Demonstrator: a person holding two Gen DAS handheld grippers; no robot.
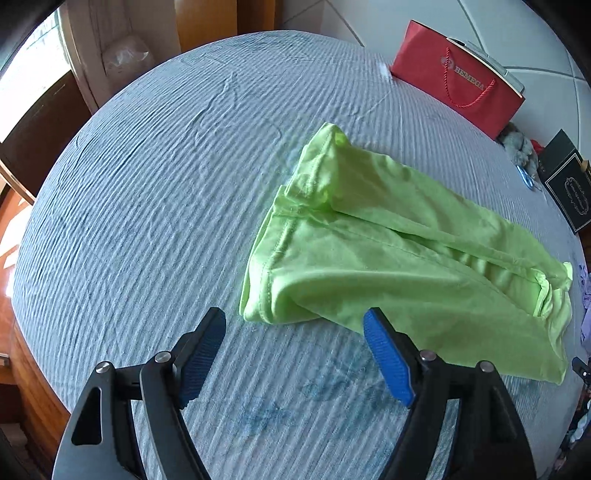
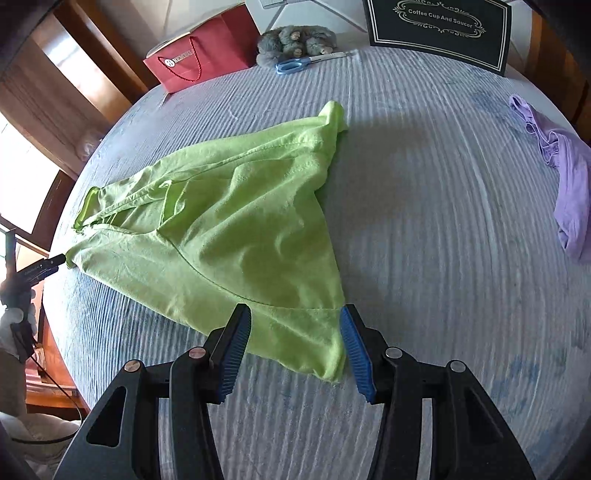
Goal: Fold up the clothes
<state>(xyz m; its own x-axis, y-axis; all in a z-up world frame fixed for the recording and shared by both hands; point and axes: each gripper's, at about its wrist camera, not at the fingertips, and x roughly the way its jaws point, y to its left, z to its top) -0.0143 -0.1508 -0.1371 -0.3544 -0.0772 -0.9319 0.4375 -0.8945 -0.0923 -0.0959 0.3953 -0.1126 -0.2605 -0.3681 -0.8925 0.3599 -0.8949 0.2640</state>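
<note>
Wide bare bedspread (image 1: 147,221) lies open left of the green garment (image 2: 229,221). The far edge is crowded: red bag (image 2: 207,51), scissors (image 2: 295,64), plush toy (image 2: 295,38), black box (image 2: 439,29). A lilac cloth (image 2: 569,184) blocks the right side.

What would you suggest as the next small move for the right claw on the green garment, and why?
Probably ease the right claw forward and close it on the near corner of the green garment. Its jaws stand open with that corner lying between them on the bedsheet, ungripped, and the garment is still loosely spread.
</note>
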